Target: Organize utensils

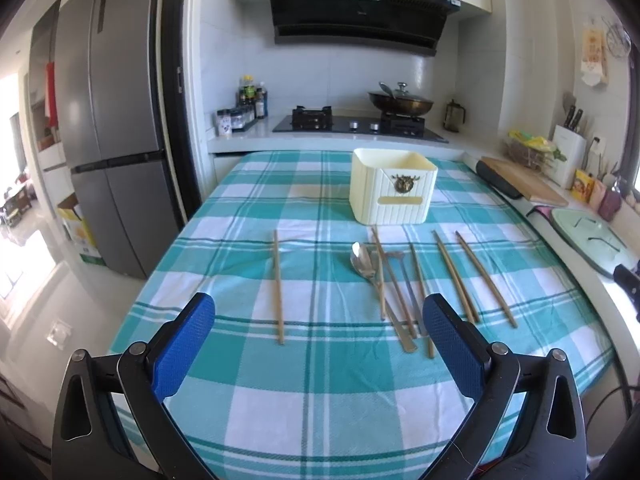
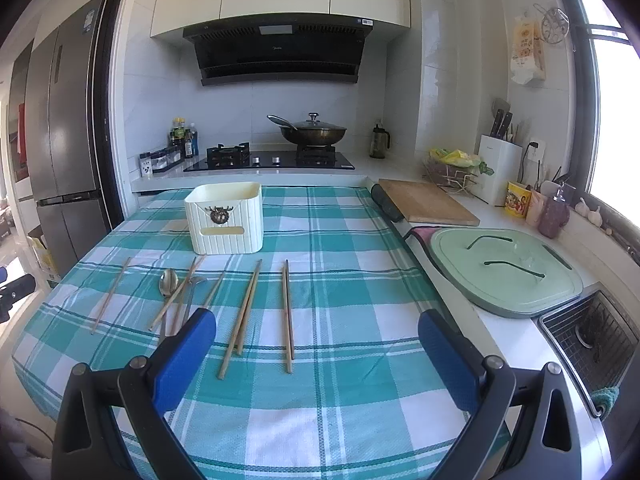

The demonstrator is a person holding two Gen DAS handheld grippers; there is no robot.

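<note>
Chopsticks (image 1: 278, 286) and spoon (image 1: 362, 261) lie before cream holder (image 1: 392, 186).

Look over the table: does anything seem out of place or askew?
Yes. Near the cream box, the spoon and several chopsticks lie crossed in a heap, and one chopstick lies alone, far left of the rest.

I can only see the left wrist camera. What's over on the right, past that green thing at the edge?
Observer: A sink with a metal rack inside it. It sits right next to the green lid, nearer to us.
Operator: Is the other hand-held gripper holding something?
Observer: No. The right hand-held gripper is open and empty, above the checked cloth.
</note>
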